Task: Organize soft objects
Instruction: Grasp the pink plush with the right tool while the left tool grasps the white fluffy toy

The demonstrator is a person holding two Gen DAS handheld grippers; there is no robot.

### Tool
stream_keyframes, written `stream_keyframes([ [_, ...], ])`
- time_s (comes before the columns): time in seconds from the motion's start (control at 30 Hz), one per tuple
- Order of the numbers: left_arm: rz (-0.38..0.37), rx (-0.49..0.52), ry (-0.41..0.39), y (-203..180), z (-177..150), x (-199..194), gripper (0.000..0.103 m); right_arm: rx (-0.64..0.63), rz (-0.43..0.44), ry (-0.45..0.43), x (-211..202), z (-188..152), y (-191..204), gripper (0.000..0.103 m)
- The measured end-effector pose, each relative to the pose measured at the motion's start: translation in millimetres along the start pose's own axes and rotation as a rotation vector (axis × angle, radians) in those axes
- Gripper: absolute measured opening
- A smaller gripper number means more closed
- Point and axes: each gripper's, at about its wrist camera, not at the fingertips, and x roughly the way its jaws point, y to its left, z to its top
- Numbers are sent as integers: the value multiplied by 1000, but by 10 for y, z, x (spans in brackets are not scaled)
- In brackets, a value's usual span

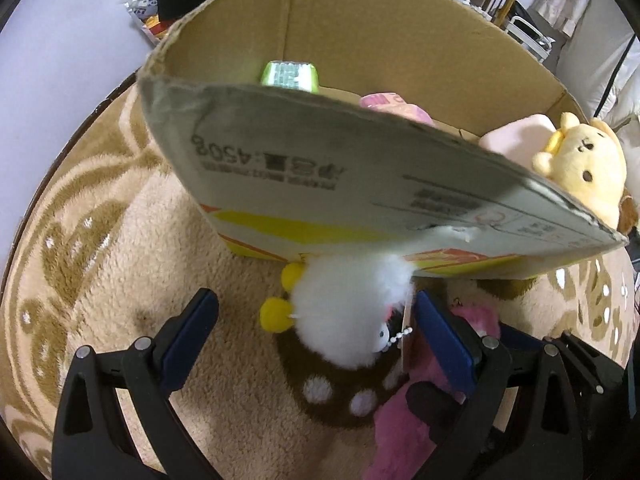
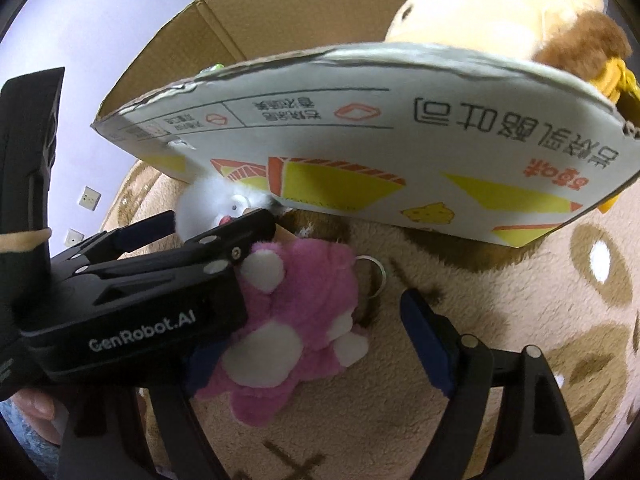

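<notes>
A white fluffy plush with yellow feet and a bead chain lies on the rug against the cardboard box. My left gripper is open with its fingers on either side of the white plush, not closed on it. A pink and white plush lies on the rug just right of it. My right gripper is open around the pink plush, its left finger hidden behind the left gripper's body. The white plush also shows in the right wrist view.
The box stands open on a beige patterned rug and holds a yellow bear plush, pink soft items and a green pack. A metal key ring lies by the pink plush. Shelves stand behind.
</notes>
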Motion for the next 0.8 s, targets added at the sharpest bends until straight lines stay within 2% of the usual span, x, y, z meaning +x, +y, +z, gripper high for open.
stream_keyframes([
  [0.3, -20, -29, 11, -58, 33, 138, 96, 5, 0, 7, 41, 16, 21, 87],
  [0.43, -51, -51, 24, -1, 65, 183, 85, -19, -12, 3, 49, 25, 57, 87],
  [0.53, -51, -50, 24, 25, 43, 177, 80, -23, -12, 0, 37, 13, 85, 86],
  [0.63, -50, -44, 26, 27, 28, 153, 79, -23, 18, -3, 23, 6, 106, 71],
  [0.67, -49, -42, 26, 35, 27, 150, 79, -28, 29, -5, 16, 4, 121, 63],
  [0.8, -52, -47, 26, 54, 21, 120, 79, -45, 26, -11, 0, -7, 179, 60],
])
